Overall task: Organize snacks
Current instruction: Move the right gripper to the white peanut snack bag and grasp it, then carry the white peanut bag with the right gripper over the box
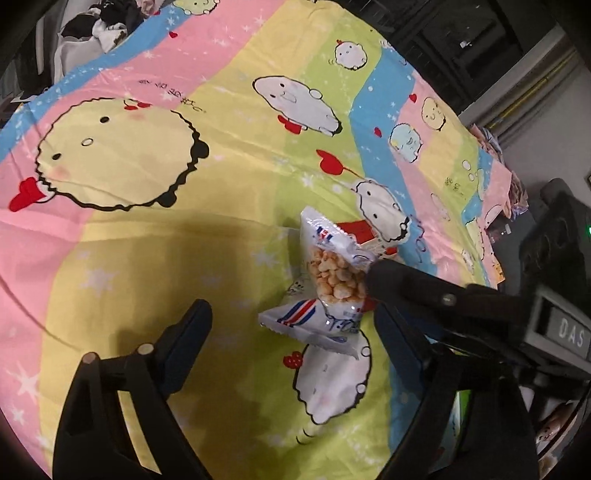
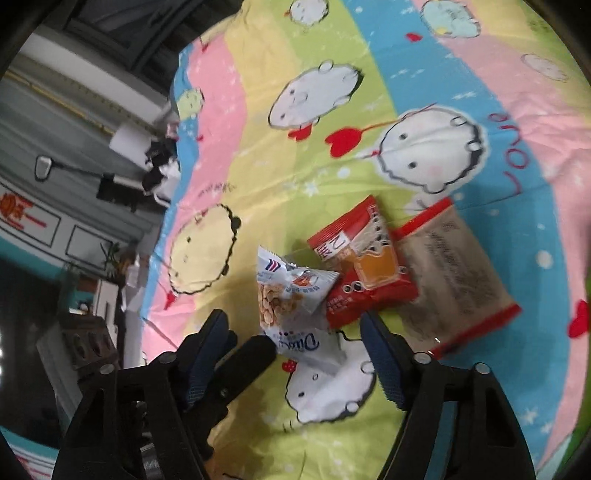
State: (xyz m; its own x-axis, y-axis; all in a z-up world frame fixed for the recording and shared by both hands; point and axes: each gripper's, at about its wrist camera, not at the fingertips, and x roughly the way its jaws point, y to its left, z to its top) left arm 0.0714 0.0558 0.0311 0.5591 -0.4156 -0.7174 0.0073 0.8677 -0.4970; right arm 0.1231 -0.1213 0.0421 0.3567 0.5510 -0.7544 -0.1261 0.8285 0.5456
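A white snack packet with puffed pieces (image 1: 325,284) lies on the cartoon bedsheet (image 1: 147,240); it also shows in the right wrist view (image 2: 295,299). My left gripper (image 1: 295,325) is open around it, with the packet between its fingers. My right gripper (image 2: 295,332) is open, its fingers on either side of the same packet. In the left wrist view one right finger (image 1: 399,280) touches the packet's right side. A red snack packet (image 2: 364,266) and a clear packet with red ends (image 2: 454,269) lie just behind it.
The sheet's far edge (image 2: 177,155) drops off to a room with furniture and a wall. Dark clothing (image 1: 99,26) lies beyond the sheet's top left corner. A black box with a green light (image 1: 561,243) stands off the sheet's right edge.
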